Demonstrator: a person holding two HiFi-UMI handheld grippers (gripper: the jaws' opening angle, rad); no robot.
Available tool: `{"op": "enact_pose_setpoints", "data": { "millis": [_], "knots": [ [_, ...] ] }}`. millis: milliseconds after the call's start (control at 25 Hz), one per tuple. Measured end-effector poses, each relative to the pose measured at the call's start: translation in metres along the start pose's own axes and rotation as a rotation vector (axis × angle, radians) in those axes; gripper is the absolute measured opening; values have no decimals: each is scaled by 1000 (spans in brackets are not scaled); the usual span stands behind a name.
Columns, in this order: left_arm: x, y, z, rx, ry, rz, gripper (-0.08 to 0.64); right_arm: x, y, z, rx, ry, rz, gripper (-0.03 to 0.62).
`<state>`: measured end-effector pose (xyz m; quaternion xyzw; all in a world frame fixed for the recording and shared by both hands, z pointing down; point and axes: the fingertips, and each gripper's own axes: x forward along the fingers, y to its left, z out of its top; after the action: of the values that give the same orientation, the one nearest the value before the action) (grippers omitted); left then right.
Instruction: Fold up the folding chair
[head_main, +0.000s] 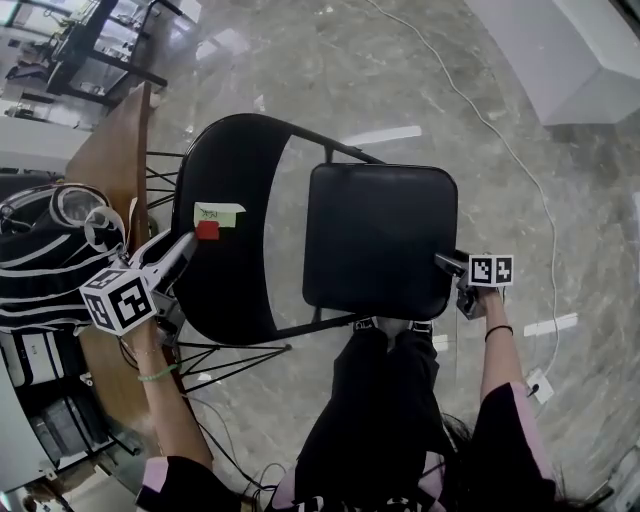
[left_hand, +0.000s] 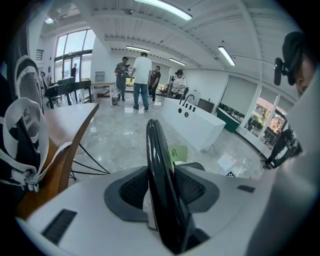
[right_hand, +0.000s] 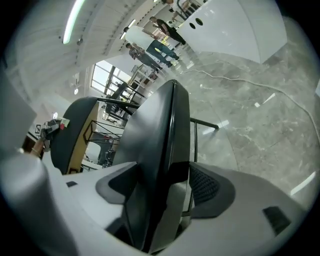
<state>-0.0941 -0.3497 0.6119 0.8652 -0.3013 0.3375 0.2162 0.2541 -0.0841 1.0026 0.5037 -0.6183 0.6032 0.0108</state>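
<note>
Jaws of the left gripper pinch the glossy black backrest's thin curved rim, while those of the right gripper stand spread around the rounded-square seat's edge.

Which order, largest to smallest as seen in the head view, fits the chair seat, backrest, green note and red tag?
Largest: chair seat and backrest, too alike in size to rank.
Next: green note.
Smallest: red tag.
</note>
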Motion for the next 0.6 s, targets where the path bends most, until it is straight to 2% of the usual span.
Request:
{"op": "enact_pose_setpoints", "data": {
  "millis": [160, 240, 440, 600],
  "knots": [
    [2, 0, -2, -16, -15, -21, 153, 4, -1, -3, 102, 20, 129, 305],
    [1, 0, 0, -28, -34, -23, 153, 5, -1, 1, 93, 40, 118, 304],
    [0, 0, 0, -56, -56, -9, 152, 4, -1, -3, 103, 118, 32, 304],
    [-3, -7, 3, -55, -31, 1, 152, 1, 1, -1, 103, 75, 46, 302]
  ]
}}
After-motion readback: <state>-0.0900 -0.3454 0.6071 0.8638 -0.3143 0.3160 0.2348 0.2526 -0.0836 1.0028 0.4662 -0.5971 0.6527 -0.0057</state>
